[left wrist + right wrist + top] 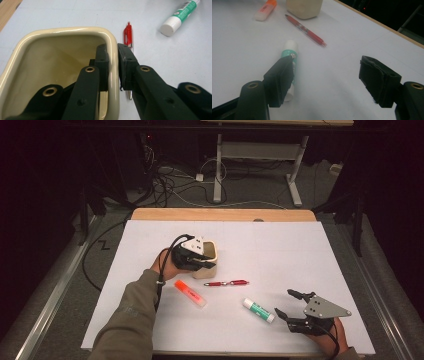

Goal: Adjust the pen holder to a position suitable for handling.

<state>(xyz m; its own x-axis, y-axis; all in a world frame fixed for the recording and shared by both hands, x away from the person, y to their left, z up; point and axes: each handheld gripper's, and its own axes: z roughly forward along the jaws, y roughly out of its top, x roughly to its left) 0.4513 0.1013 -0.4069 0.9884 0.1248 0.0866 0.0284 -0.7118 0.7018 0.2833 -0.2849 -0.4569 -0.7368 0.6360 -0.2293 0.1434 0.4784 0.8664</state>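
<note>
The left tool [204, 265] was clamped on the wall of the cream cup [214, 251]: in the left gripper view one jaw stood inside the cup [62, 45] and the other outside, pressing the right-hand wall between them. The cup stood upright on the white desk [280, 245], left of the middle and closer to the far edge than the other things.

Just beside the cup, toward the near edge, lay a red pen [226, 283], roughly parallel to that edge. An orange highlighter [190, 293] lay left of the pen, near the person's left sleeve [131, 320]. A glue stick [258, 310] with a green label lay between the pen and the right tool [287, 303].

The right tool rested near the desk's near right corner, its jaws wide apart and holding nothing. In the right gripper view the glue stick [291, 56] lay just behind the left jaw, apart from the pads.
</note>
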